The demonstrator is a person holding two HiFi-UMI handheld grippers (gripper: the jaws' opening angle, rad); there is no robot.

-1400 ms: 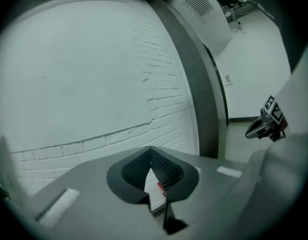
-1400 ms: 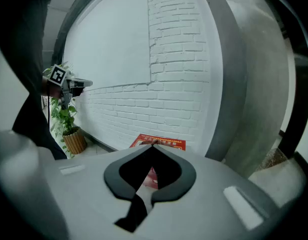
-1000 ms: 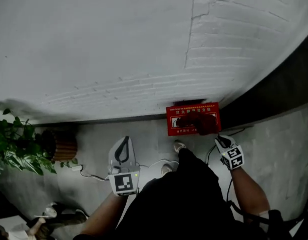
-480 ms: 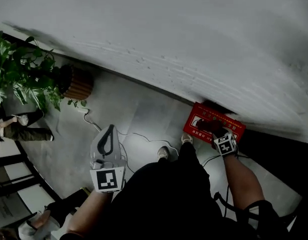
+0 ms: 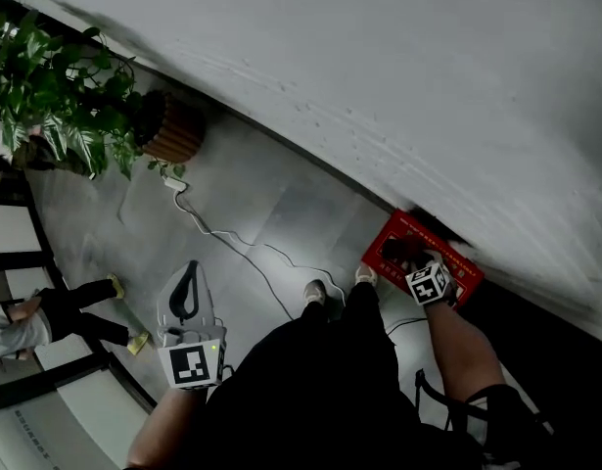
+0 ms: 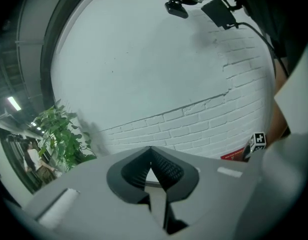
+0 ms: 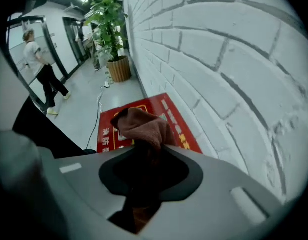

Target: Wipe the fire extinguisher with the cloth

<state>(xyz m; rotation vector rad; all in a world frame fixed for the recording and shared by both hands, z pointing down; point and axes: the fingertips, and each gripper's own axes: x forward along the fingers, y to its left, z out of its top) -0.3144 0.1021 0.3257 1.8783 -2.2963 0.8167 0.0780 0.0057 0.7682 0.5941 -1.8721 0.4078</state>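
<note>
Right claw (image 7: 143, 166), jaws just closing, grips cloth (image 7: 141, 126) above red box (image 7: 180, 126) for wiping; left claw (image 6: 150, 150) closed, empty, aside.

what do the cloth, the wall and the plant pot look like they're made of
cloth: soft fabric, matte reddish brown; it bunches in limp folds with a fuzzy nap, perhaps microfibre.
wall: brick painted matte white; mortar lines show through.
plant pot: ribbed brown sides, possibly wood slats or wicker; too small to tell.
</note>
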